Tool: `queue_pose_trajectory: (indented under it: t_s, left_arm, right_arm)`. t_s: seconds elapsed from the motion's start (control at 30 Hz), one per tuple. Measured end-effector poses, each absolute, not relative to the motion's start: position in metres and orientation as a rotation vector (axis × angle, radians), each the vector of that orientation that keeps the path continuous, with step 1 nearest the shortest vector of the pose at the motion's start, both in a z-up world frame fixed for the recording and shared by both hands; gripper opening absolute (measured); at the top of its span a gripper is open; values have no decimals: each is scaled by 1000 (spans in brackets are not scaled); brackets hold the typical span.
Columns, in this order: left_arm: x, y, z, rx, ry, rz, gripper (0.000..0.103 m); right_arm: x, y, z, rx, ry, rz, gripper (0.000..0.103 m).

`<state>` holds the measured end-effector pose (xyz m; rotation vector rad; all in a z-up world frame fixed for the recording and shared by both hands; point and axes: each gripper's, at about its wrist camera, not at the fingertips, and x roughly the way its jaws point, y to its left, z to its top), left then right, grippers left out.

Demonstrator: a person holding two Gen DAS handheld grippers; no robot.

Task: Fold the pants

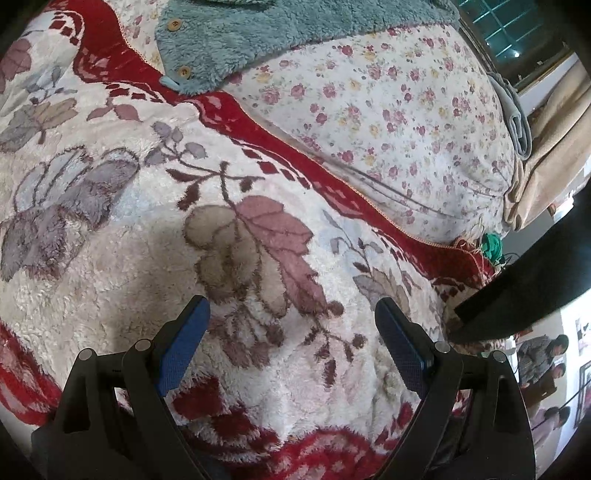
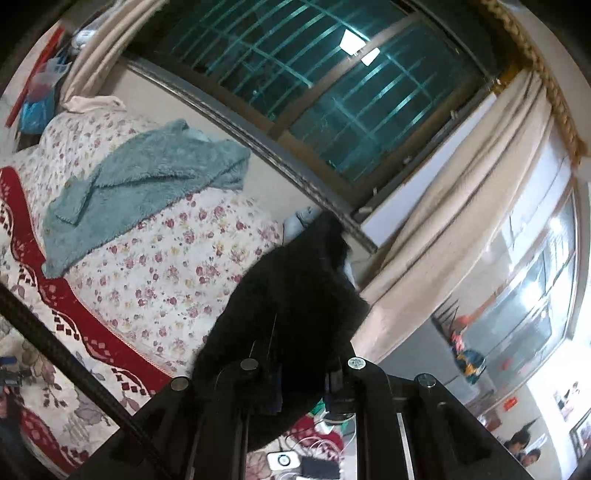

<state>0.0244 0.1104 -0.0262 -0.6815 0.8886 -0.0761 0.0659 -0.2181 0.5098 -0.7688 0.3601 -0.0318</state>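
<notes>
above the bed (image 1: pixel 369 122), the right gripper (image 2: pixel 301 387) has its jaws clenched on the black pants (image 2: pixel 295 295), lifting them to hang straight; left gripper (image 1: pixel 291 332) released, empty.

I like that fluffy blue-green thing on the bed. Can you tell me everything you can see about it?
The fleece top is a teal, shaggy, soft-looking garment with round tan buttons down one edge. It lies spread out and rumpled, partly folded over itself, on the flowered quilt, with its lower corner just reaching the red-edged blanket. Only the bedding touches it; neither gripper is near. In the left wrist view its upper part is cut off.
</notes>
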Motion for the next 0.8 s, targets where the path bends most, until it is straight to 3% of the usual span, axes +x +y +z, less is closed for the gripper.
queue_pose_trajectory:
  t_s: [0.3,0.53,0.8]
  left_arm:
    - [-5,124,-1,-669,729,-13,91]
    - [-69,140,9,-695,537,182,91]
    - [-66,153,-4,-767,570,172,91]
  right_arm:
    - [95,-174,455,-655,480,165,14]
    - [115,-78,384,-656,561,339,14]
    - [131,43,310,-678,604,496,14]
